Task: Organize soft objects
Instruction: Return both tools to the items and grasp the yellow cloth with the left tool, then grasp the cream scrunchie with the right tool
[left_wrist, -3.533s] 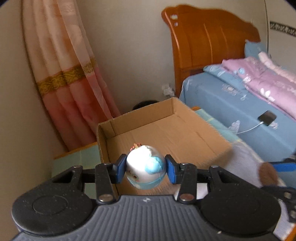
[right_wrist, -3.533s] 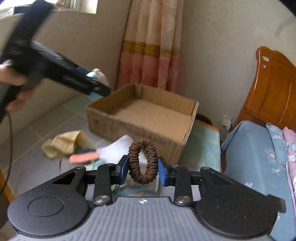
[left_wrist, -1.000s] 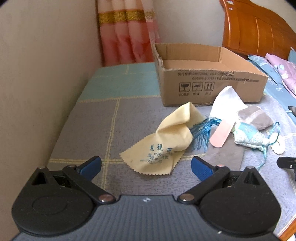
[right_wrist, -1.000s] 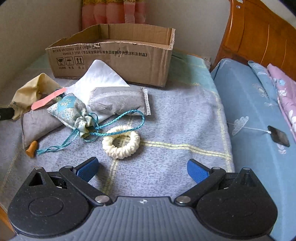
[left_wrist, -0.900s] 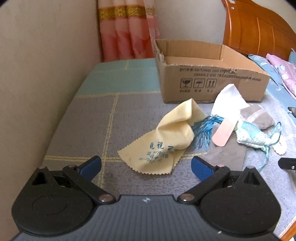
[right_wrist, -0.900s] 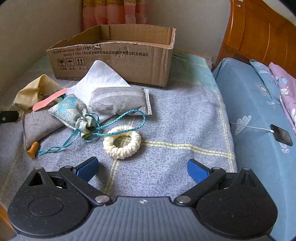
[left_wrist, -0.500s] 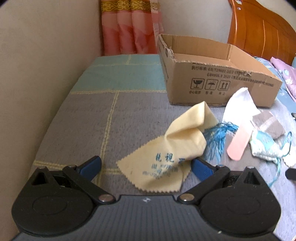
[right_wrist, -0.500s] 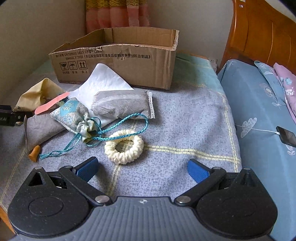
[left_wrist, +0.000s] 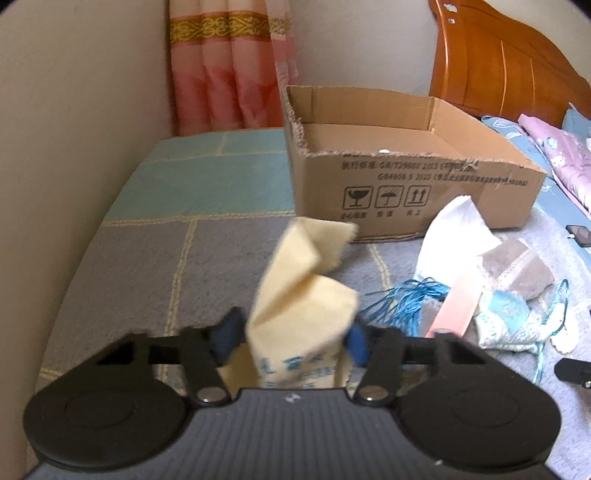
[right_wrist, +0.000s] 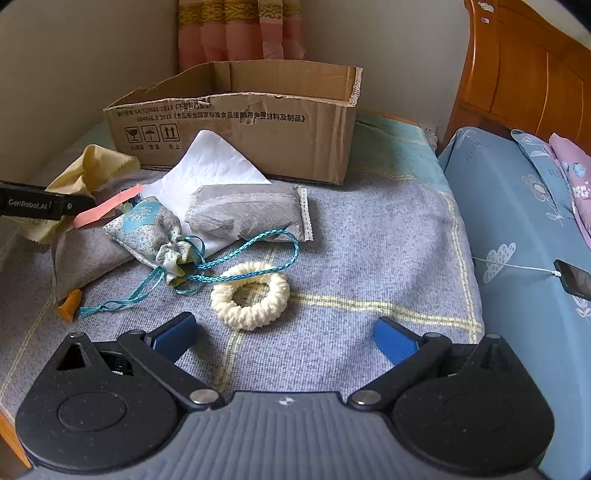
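A yellow cleaning cloth with blue print stands bunched up between the blue pads of my left gripper, whose jaws are closing and press on it from both sides. Beyond it sits the open cardboard box, its inside mostly hidden by its front wall. In the right wrist view my right gripper is open just short of a cream scrunchie lying flat on the grey mat. The same box stands at the back, and the yellow cloth shows at far left.
Between the grippers lie a blue patterned drawstring pouch, a grey sachet, a white cloth, a pink strip, a grey cloth and a small orange piece. A wall runs along the left; a bed with a phone lies right.
My left gripper moved forward over the yellow cloth and its jaws came together on it, crumpling it upward. The right gripper stayed open in place by the scrunchie.
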